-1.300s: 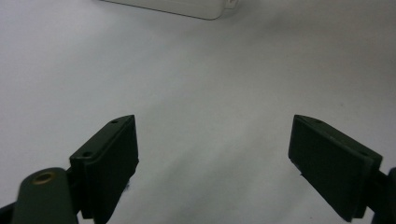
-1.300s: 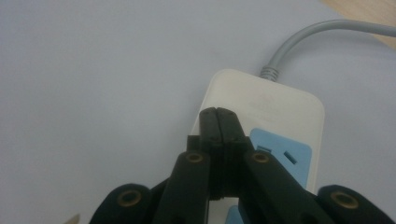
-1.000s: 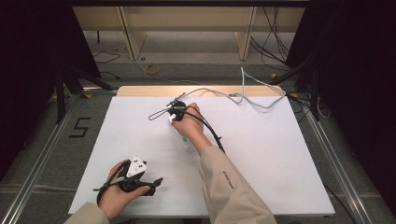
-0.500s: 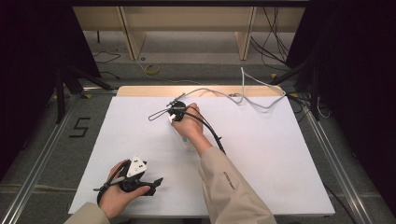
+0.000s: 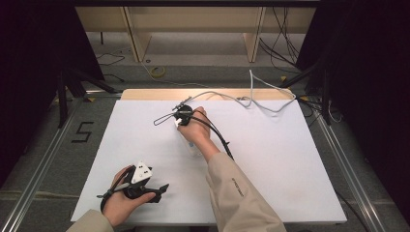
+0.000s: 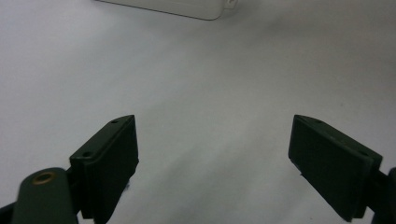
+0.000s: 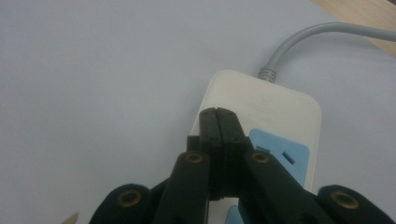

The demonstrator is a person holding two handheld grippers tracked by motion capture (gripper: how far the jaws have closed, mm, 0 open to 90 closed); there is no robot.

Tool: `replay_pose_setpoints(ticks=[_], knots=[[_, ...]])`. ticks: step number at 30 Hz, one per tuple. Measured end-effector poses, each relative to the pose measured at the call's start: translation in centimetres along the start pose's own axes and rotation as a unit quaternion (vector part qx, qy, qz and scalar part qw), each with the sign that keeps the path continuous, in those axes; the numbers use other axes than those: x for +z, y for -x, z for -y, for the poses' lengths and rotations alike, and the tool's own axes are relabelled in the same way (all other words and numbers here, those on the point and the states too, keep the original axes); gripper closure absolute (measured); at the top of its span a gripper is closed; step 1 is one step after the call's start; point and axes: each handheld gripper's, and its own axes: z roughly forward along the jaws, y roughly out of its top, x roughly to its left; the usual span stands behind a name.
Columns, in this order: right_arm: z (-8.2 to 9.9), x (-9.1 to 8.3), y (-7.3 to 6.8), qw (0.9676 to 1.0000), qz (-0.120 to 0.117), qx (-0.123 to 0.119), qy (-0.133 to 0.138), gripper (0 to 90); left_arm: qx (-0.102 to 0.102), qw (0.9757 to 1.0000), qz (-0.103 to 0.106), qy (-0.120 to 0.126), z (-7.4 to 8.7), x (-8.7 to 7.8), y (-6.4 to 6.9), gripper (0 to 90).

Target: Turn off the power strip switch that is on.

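Table: a white sheet point(image 5: 290, 164) covers the top, and a strip of bare wood point(image 5: 145, 94) shows at the far edge
Power strip: the white strip point(image 7: 280, 112) lies flat on the sheet near the far middle of the table; it has blue sockets point(image 7: 285, 151) on top
Strip cord: a grey cord point(image 7: 299, 39) comes out of the far end of the strip and runs off toward the wood; from above it curls along the far edge point(image 5: 261, 104)
Right gripper: it point(image 7: 218, 112) is over the strip, tips pointing down at the white top, just beside a blue socket; I cannot tell if the tips touch the strip
Right jaws: pressed tight together with nothing between them
Right hand: it point(image 5: 193, 130) reaches far out over the sheet, and a tan sleeve point(image 5: 237, 193) covers the arm
Left gripper: it point(image 5: 159, 187) rests low at the near left corner of the sheet, well apart from the strip
Left jaws: spread wide with just bare sheet between them
Left gripper view: an end of the white strip point(image 6: 177, 7) shows at the top edge, far from the jaws
Black cable: it point(image 5: 217, 135) trails back from the right gripper along the arm
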Motion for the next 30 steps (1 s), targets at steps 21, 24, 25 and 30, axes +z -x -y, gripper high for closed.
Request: replay_pose_setpoints(ticks=[21, 24, 25, 30], knots=[[-0.1, -0.3, -0.1, 0.9999, 0.003, -0.006, 0.008, 90.0, 0.001, 1.0000, 0.000, -0.001, 0.0, 0.0, 0.0, 15.7], [0.2, -0.4, -0.2, 0.9999, 0.004, -0.006, 0.012, 90.0, 0.000, 1.0000, 0.000, 0.000, 0.0, 0.0, 0.0, 15.7], [0.3, -0.5, -0.1, 0.9999, 0.004, -0.009, 0.012, 90.0, 0.001, 1.0000, 0.000, -0.001, 0.0, 0.0, 0.0, 15.7], [0.6, -1.1, 0.0, 0.9998, 0.006, -0.007, 0.018, 90.0, 0.000, 1.0000, 0.000, -0.001, 0.0, 0.0, 0.1, 15.7]])
